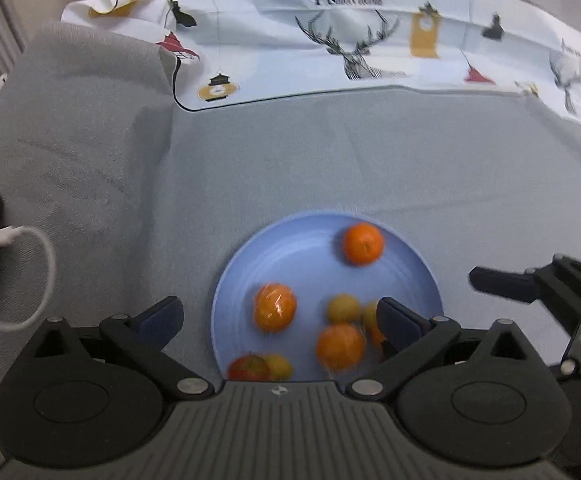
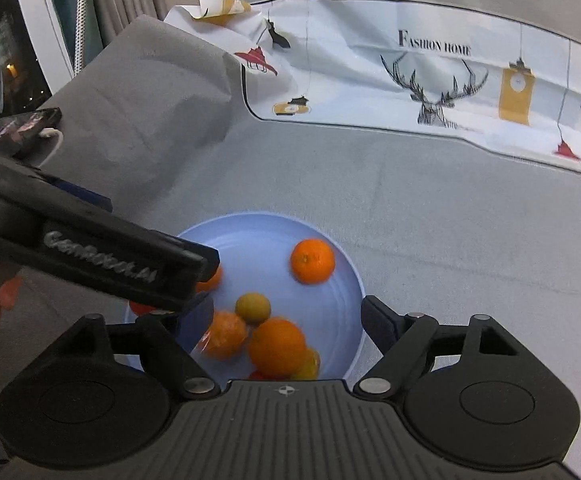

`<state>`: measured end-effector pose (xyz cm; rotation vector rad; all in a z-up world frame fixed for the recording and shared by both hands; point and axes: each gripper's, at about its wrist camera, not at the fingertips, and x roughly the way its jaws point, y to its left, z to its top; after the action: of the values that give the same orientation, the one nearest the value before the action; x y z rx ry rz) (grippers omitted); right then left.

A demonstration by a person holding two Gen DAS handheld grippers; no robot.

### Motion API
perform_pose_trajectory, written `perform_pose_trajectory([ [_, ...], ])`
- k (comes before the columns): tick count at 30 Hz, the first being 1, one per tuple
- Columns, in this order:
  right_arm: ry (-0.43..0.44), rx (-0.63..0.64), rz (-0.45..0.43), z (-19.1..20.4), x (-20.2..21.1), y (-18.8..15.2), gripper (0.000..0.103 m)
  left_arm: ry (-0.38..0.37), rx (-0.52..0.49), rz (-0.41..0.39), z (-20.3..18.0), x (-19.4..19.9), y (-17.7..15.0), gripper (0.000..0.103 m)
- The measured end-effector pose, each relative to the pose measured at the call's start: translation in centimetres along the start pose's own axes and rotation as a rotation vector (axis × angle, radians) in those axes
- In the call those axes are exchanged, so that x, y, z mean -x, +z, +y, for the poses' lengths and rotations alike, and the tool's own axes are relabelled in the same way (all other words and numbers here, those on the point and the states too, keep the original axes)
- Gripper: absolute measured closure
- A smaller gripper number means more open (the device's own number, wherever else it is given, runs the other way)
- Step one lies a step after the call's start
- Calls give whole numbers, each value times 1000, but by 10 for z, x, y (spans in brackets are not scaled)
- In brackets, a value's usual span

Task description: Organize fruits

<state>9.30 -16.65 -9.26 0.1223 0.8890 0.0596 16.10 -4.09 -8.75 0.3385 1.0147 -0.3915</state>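
Both grippers, left [image 1: 280, 314] and right [image 2: 288, 322], are held over the blue plate [image 1: 290, 248] with fingers wide and empty. Fruits [image 2: 276, 346] are piled on the plate. Next, one fruit must be picked.

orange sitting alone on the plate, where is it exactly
The lone orange sits at the far right of the blue plate in both wrist views, apart from the clustered fruit nearer the cameras.

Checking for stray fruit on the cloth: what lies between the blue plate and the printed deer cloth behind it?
Nothing: in both wrist views only bare grey tablecloth runs from the blue plate to the printed deer cloth.
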Motion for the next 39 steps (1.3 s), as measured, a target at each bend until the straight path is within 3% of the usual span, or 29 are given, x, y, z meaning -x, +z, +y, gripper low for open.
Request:
perform_pose_trajectory([
  [7, -6, -82, 17, 7, 63, -18, 4, 30, 8, -28, -7, 73, -36, 0],
  [13, -40, -115, -74, 27, 134, -34, 1, 94, 69, -73, -5, 139, -63, 0],
  [17, -111, -97, -161, 45, 173, -49, 1, 112, 76, -115, -10, 169, -83, 0],
  [27, -162, 5, -263, 65, 243, -76, 1, 101, 94, -177, -24, 213, -115, 0],
  [39, -185, 30, -281, 74, 262, -82, 1, 92, 77, -189, -31, 225, -125, 0],
])
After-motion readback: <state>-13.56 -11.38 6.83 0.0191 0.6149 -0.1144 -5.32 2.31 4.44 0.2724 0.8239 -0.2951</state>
